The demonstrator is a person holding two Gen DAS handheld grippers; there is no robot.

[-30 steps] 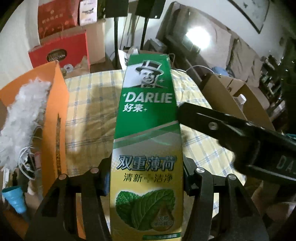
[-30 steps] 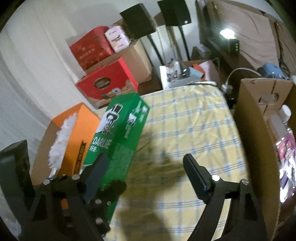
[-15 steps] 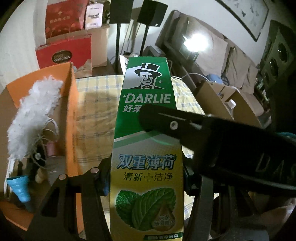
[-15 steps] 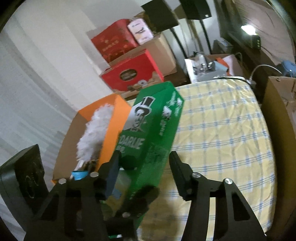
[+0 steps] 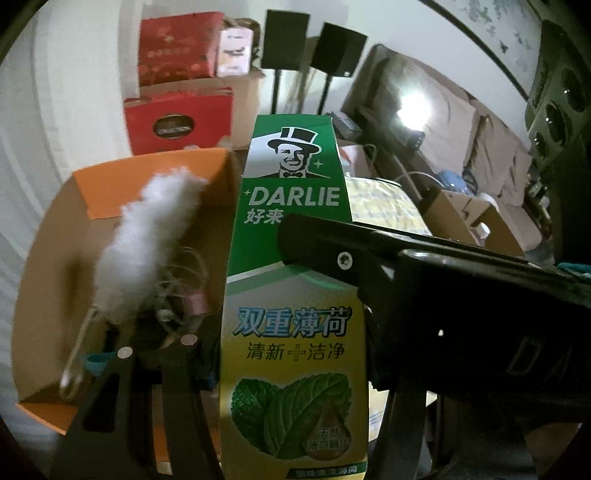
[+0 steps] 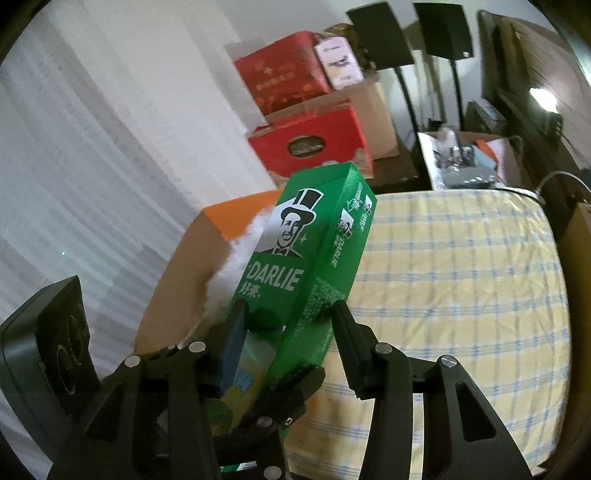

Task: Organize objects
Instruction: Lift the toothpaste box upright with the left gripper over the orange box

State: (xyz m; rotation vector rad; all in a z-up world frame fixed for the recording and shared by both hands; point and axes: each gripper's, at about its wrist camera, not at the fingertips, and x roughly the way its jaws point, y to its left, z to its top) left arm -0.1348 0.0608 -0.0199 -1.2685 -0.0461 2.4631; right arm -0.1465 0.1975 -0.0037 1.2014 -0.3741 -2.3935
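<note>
**Both grippers on the toothpaste box, above the orange box**

The left gripper [image 5: 291, 354] clamps the lower, yellow part of the green Darlie toothpaste box [image 5: 295, 295], one finger on each long side. The box stands tilted away from the camera, its top-hat end uppermost. The right gripper [image 6: 288, 332] has just been closing its jaws, and the toothpaste box is between them. Its left finger lies against the printed front face and its right finger sits at the box's side edge. In the left wrist view one black finger of the right gripper crosses the front of the box just under the brand name.

The toothpaste box is held in the air, clear of the checked yellow cloth [image 6: 461, 280] that covers the table. It hangs over the near right edge of the open orange box [image 5: 155, 177], which stands beside the table's left edge. Inside that box lie a white fluffy duster [image 5: 147, 236], some loose wire and a small teal item.

Beyond the far edge of the table stand red cartons [image 6: 314, 144], brown cardboard boxes and two black speakers on stands [image 5: 288, 29].
</note>
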